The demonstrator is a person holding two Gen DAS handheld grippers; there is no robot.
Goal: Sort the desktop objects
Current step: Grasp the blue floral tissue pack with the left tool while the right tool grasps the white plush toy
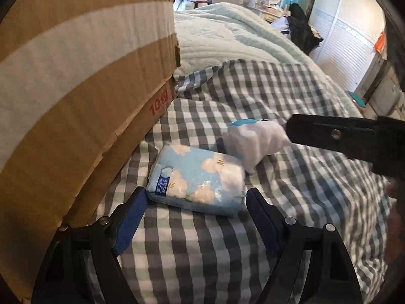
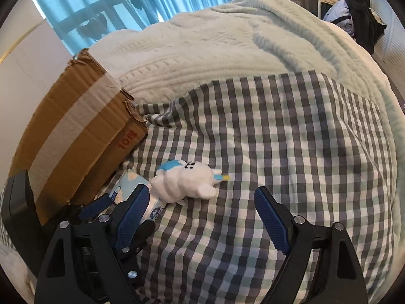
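Note:
A light blue tissue pack (image 1: 200,179) with white cloud prints lies on the checked cloth (image 1: 291,96), right in front of my left gripper (image 1: 196,197), which is open with a fingertip at each near corner of the pack. A white plush toy (image 1: 253,141) with a blue tuft lies just behind the pack. In the right wrist view the plush (image 2: 184,181) lies ahead of my open, empty right gripper (image 2: 200,195). The pack (image 2: 131,182) shows partly behind the left finger. The right gripper's arm (image 1: 341,136) reaches in from the right beside the plush.
A taped cardboard box (image 1: 76,88) stands on the left, close to the pack; it also shows in the right wrist view (image 2: 76,131). A pale green blanket (image 2: 227,45) lies bunched behind the checked cloth (image 2: 291,152). Room furniture stands beyond.

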